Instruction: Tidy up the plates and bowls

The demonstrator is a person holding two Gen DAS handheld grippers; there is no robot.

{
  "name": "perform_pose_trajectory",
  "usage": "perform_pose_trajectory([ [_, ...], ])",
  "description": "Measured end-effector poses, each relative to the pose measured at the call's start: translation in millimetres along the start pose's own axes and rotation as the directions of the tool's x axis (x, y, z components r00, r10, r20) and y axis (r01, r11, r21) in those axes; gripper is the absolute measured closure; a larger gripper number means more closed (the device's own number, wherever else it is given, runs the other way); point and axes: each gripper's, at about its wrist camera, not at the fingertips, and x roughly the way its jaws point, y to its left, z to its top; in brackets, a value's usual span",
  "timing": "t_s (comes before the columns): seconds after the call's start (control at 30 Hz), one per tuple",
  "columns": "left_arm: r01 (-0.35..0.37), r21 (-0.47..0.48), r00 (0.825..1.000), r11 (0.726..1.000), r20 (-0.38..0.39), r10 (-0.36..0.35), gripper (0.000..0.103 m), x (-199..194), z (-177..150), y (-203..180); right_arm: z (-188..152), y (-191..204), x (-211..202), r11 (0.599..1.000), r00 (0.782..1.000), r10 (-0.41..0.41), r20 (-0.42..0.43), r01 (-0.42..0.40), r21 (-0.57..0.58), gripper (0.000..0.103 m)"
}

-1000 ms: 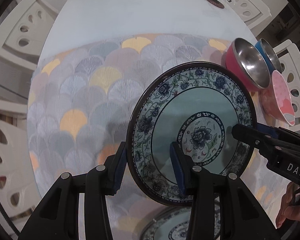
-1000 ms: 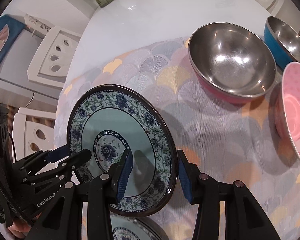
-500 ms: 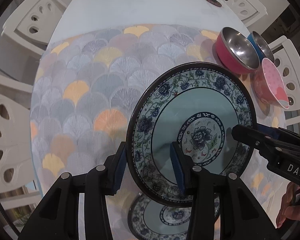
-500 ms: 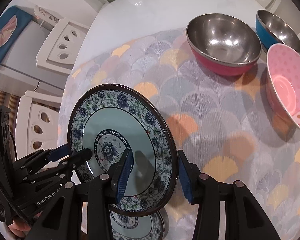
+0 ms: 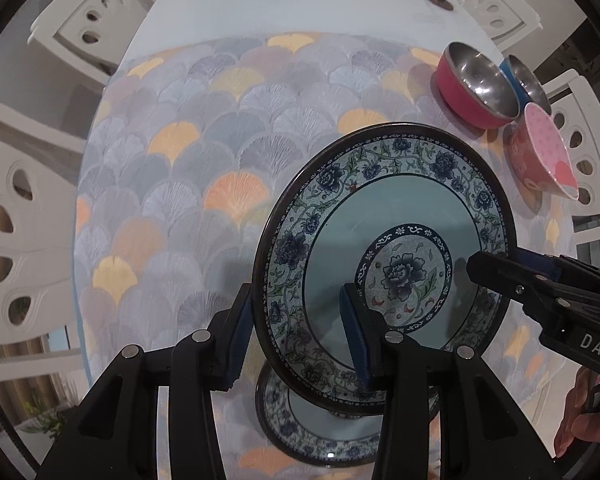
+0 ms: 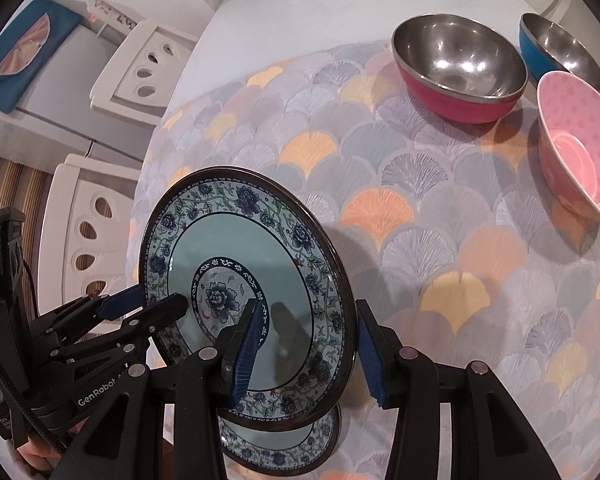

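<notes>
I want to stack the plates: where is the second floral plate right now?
In both wrist views the second floral plate lies flat on the patterned cloth at the bottom, directly under the lifted plate.

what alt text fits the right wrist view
Both grippers, right and left, clamp a floral plate above a matching plate on a patterned cloth, with three bowls at upper right.

Big open patch of tabletop (image 5: 204, 168) on left and middle: cloth bare, easy to pass. Right edge blocked by red bowl (image 6: 460, 68), blue bowl (image 6: 560, 50), pink bowl (image 6: 576, 148), packed close together. Second plate (image 6: 284, 446) lies flat just under held plate (image 6: 240, 292). White chairs (image 5: 16, 240) ring tabletop.
</notes>
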Motion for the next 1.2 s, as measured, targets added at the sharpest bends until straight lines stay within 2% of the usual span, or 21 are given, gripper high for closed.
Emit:
perform_pose_trajectory([
  [0.23, 0.0, -0.013, 1.0, 1.0, -0.015, 0.0, 0.064, -2, -18, 1, -14, 8, 1, 1.0, 1.0, -0.002, -0.03, 0.002, -0.026, 0.051],
  [0.6, 0.0, -0.044, 0.999, 0.999, -0.043, -0.002, 0.064, 1, -42, 5, -34, 15, 7, 0.999, 0.997, -0.008, -0.078, 0.005, -0.031, 0.051],
  [0.93, 0.006, -0.05, 0.997, 0.999, -0.072, -0.01, 0.064, 4, -44, 6, -48, 17, 11, 0.999, 0.994, -0.019, -0.11, 0.016, -0.035, 0.051],
  [1.2, 0.005, -0.06, 0.995, 0.998, -0.104, -0.011, 0.064, 12, -59, 6, -56, 18, 13, 0.999, 0.992, -0.015, -0.126, 0.01, -0.036, 0.051],
])
